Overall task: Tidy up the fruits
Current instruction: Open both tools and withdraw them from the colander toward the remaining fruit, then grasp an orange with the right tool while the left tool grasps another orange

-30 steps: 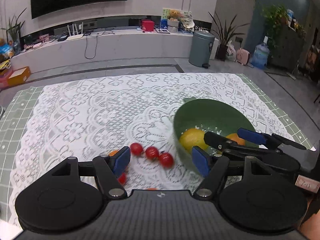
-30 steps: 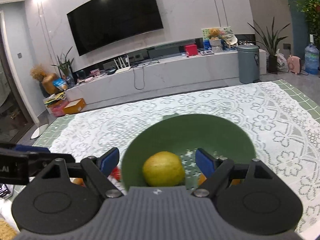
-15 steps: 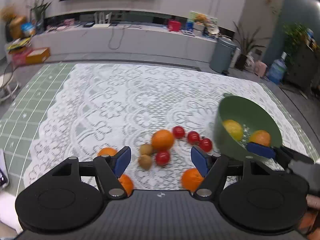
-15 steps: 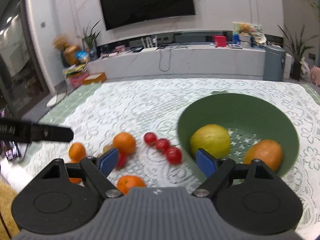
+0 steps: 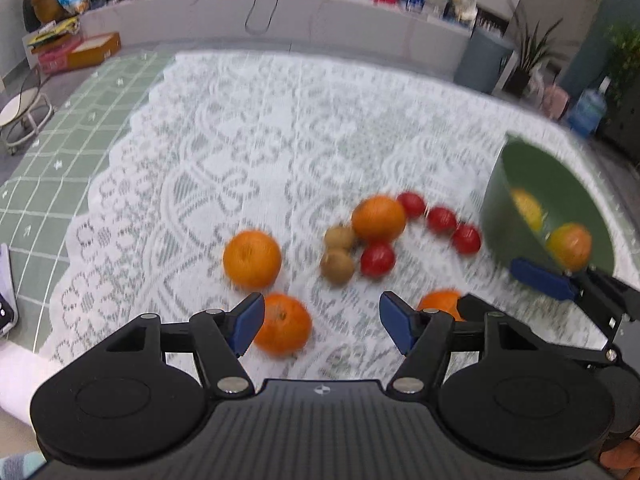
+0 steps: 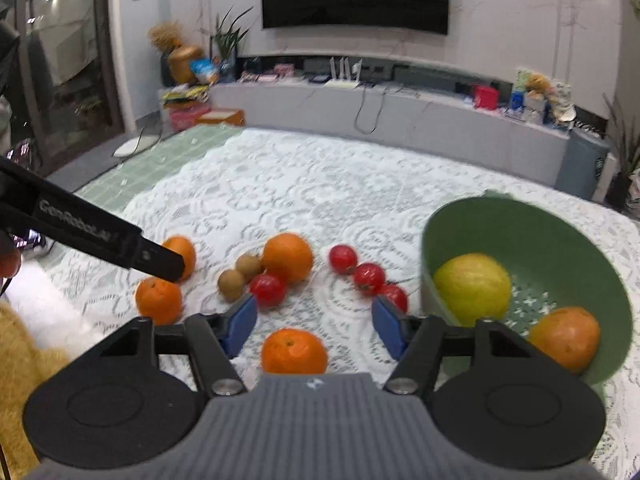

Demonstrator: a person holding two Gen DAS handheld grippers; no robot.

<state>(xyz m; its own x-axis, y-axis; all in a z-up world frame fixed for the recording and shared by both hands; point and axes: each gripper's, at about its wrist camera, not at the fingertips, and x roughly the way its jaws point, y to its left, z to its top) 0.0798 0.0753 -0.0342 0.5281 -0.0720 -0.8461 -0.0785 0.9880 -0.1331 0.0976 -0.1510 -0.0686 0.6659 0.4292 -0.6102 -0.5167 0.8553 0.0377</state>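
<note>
Loose fruit lies on the lace cloth: several oranges, two kiwis and several red tomatoes. My right gripper hovers over one orange. Its jaws are closing, with the orange between them and the pads clear of it. My left gripper is also closing. Another orange lies just inside its left finger, untouched. At the right, the green bowl holds a lemon and an orange. A left gripper finger partly hides a far orange.
White lace cloth covers a green checked table whose left edge is near. A phone lies at the left edge. A TV bench and a grey bin stand beyond the table.
Both views have swung left from the green bowl to the loose fruit and dropped closer to the cloth. The right jaws have narrowed around an orange; the left jaws narrowed slightly.
</note>
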